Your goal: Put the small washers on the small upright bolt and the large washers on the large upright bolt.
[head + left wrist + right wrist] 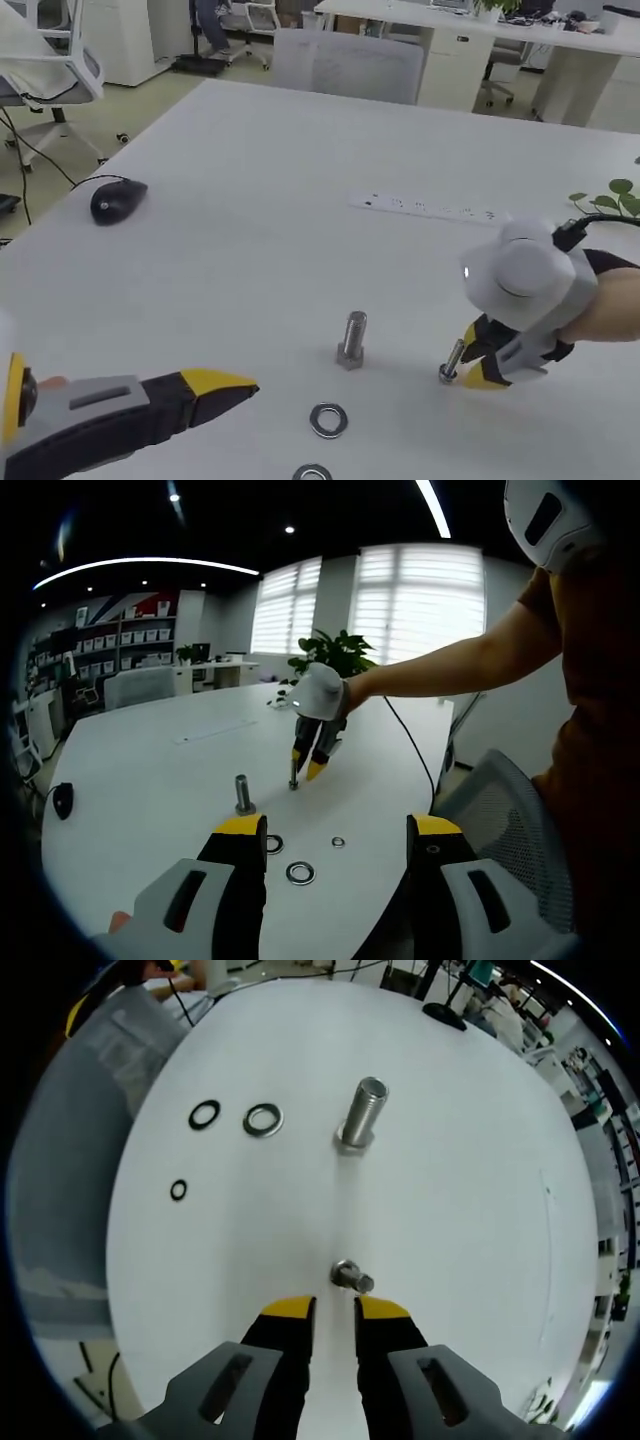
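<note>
Low at the left of the head view, the left gripper (338, 822) hovered over the table (250, 200), its jaws spread wide and holding nothing. Just right of it lay a large washer (329, 420) and a second large washer (312, 472), with the small washer (338, 841) near the table's edge. Next stood the large upright bolt (352, 340), bare. Further right stood the small upright bolt (452, 362). The right gripper (335, 1310) sat just beside it, its jaws at a narrow gap with nothing visible between them. A sideways nudge from those tips would likely have toppled the slim bolt. A slipped pinch might have flicked the small washer off the edge.
</note>
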`<state>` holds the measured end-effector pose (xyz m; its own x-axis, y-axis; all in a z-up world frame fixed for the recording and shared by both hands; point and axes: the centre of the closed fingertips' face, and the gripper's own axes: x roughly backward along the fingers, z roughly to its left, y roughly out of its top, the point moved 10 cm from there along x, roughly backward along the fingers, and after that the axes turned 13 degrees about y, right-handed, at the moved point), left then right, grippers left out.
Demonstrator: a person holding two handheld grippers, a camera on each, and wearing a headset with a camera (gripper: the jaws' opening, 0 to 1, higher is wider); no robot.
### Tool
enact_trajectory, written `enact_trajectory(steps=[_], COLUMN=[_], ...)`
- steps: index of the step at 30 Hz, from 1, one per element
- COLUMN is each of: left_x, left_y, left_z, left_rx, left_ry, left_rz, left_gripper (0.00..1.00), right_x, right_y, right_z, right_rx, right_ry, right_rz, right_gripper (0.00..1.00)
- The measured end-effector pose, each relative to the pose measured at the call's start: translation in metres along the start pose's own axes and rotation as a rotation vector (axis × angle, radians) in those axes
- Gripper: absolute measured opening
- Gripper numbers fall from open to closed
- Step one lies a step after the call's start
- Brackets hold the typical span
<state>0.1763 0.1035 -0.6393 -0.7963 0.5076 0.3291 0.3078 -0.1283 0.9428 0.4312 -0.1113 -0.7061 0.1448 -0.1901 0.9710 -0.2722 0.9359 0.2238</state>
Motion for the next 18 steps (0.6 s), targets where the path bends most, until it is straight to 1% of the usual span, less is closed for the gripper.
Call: enact_trajectory(steps=[3, 6, 8, 10, 12, 18], left_x=[0.002, 0.004, 0.005, 0.006, 0.008, 0.016], left_y=[0.001, 0.001, 0.0, -0.001, -0.001, 0.0], left_z=[-0.003, -0.006, -0.009, -0.012, -0.014, -0.017], left_rx=[-0.009, -0.015, -0.018, -0.022, -0.025, -0.033], left_ry=[-0.002, -0.006, -0.008, -0.011, -0.01, 0.001], left_rz=[-0.004, -0.009, -0.014, -0.01, -0.018, -0.027], left_gripper=[0.55, 0.55, 0.55, 0.55, 0.55, 0.55], right_x=[0.006, 0.007, 0.004, 0.0, -0.004, -0.013], right_y=[-0.003, -0.003, -0.002, 0.0, 0.004, 0.016], right_z=[0.008, 0.019, 0.027, 0.036, 0.045, 0.066], right_rx=[-0.018, -0.019, -0.018, -0.014, -0.006, 0.025], right_ry=[-0.004, -0.005, -0.004, 0.007, 0.017, 0.042], right_rz=[-0.006, -0.01, -0.011, -0.014, -0.015, -0.017], right_gripper=[0.16, 0.16, 0.16, 0.16, 0.16, 0.16])
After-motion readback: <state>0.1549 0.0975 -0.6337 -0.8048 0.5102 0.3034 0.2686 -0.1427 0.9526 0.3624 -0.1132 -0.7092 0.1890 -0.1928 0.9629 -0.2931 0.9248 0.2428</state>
